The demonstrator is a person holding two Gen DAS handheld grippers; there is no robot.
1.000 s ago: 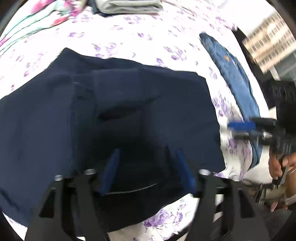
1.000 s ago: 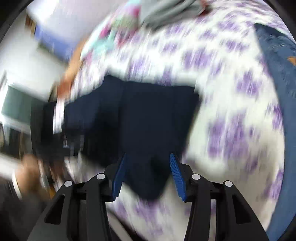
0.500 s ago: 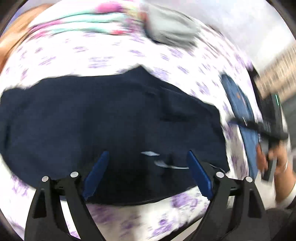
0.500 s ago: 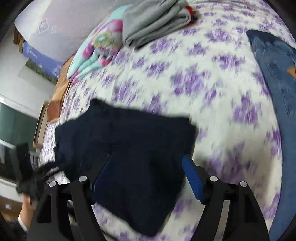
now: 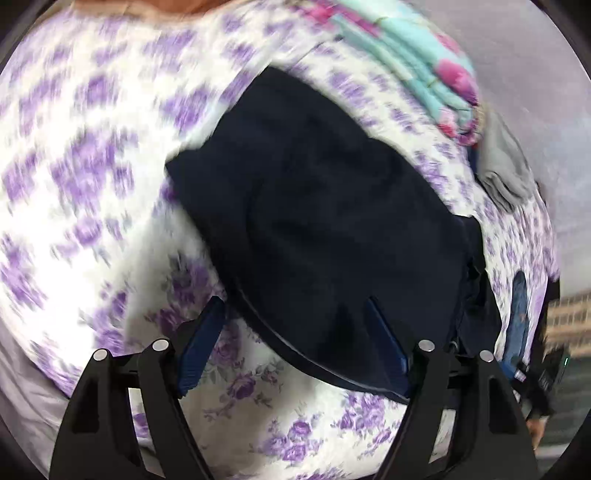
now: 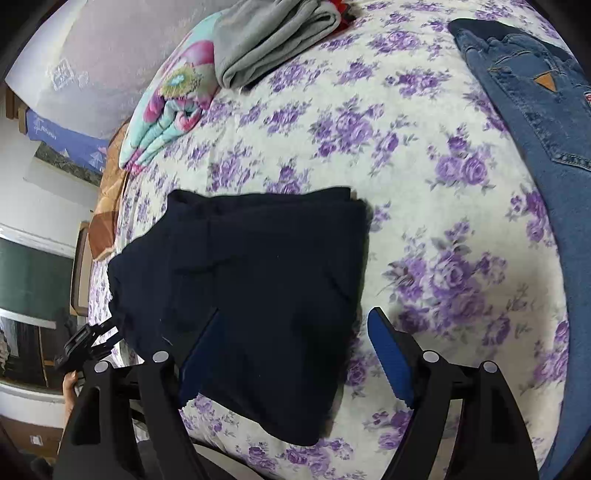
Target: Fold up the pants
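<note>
Dark navy pants point(image 6: 266, 266) lie folded in a rough rectangle on the floral bedsheet point(image 6: 424, 147). My right gripper point(image 6: 295, 312) hovers over their near right corner. Its jaws are opening, the cloth lies under and between them, and the blue pads point(image 6: 388, 354) do not press on it. In the left wrist view the pants point(image 5: 332, 203) run away diagonally. My left gripper point(image 5: 293, 301) stands over their near hemmed edge, its jaws closing but still wide and gripping nothing. The left gripper point(image 6: 85, 343) also shows small at the pants' far left end.
Blue jeans point(image 6: 535, 103) lie along the right side of the bed. A folded grey garment point(image 6: 273, 33) and a folded turquoise-and-pink blanket point(image 6: 173, 99) sit at the back. The bed's edge runs just below both grippers. Room furniture shows at far left.
The left gripper swept along the pants to their other end and rolled, so its view swung round. The right gripper's jaws spread wider and its view steadied over the same corner.
</note>
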